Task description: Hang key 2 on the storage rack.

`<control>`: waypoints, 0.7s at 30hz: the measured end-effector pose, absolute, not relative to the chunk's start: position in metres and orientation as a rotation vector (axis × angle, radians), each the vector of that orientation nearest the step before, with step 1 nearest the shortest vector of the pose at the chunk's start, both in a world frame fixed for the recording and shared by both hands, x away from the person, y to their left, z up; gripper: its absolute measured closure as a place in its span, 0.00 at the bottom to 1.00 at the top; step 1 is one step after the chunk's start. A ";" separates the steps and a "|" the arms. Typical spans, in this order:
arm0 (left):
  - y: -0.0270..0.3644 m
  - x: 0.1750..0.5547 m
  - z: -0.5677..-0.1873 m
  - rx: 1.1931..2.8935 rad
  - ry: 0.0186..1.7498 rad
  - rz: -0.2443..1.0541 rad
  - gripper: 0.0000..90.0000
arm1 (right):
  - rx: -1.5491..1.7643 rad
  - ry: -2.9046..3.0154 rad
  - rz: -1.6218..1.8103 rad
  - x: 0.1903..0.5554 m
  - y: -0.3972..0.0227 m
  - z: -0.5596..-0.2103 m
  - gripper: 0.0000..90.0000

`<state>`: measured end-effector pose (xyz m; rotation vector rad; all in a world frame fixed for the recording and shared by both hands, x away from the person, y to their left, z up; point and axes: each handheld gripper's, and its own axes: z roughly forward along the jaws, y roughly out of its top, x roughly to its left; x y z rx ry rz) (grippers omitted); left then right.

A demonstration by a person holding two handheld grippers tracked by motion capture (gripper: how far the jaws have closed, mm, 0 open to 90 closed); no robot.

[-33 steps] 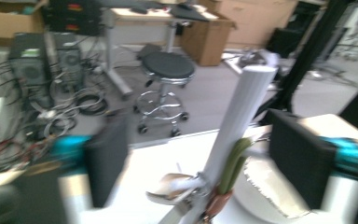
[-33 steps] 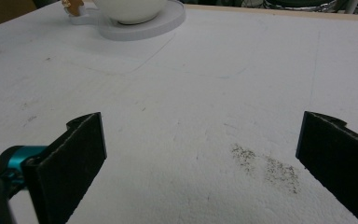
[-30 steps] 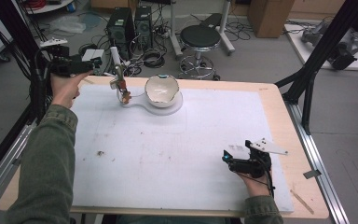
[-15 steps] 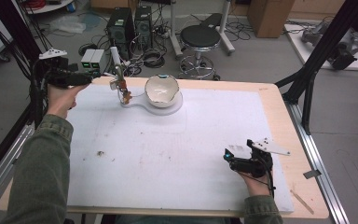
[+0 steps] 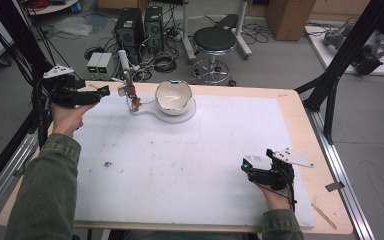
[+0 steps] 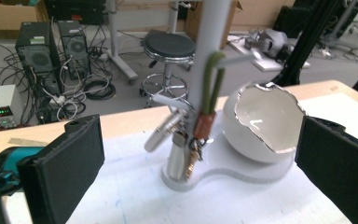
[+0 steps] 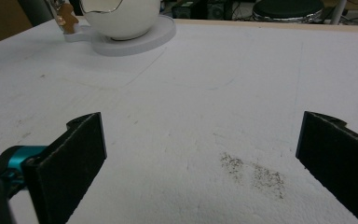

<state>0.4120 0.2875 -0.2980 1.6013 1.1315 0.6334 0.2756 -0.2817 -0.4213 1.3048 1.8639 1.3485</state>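
Note:
A white stand (image 5: 145, 111) with an upright post (image 5: 124, 61) sits at the table's far left. A bunch of keys (image 5: 134, 101) on a green loop (image 6: 213, 84) with a brown tag hangs from the post, next to a silver cylinder (image 6: 162, 133). On the same base rests a white bowl (image 5: 174, 95) with a jagged rim (image 6: 266, 122). My left gripper (image 5: 105, 91) is open, held left of the post and apart from it; in the left gripper view (image 6: 196, 154) the keys show between its jaws, farther off. My right gripper (image 5: 246, 165) is open and empty near the front right (image 7: 200, 154).
A white foam sheet (image 5: 190, 165) covers the wooden table (image 5: 300, 107). Dark specks lie at its left (image 5: 107, 164) and just ahead of the right gripper (image 7: 256, 173). Behind the table stand a stool (image 5: 215, 40), computer cases (image 5: 130, 27) and cables. Black frame posts (image 5: 335, 80) flank the sides.
My left gripper has dropped lower and come slightly back toward the person, still pointing at the post. The right gripper has stayed where it was.

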 end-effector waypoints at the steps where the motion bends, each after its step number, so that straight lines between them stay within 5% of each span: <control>1: 0.286 0.410 -0.299 1.608 1.127 0.631 0.02 | 1.302 1.864 1.348 0.276 -0.282 -0.421 0.01; 21: 0.278 0.371 -0.324 1.569 1.093 0.603 0.02 | 1.304 1.863 1.352 0.276 -0.282 -0.422 0.01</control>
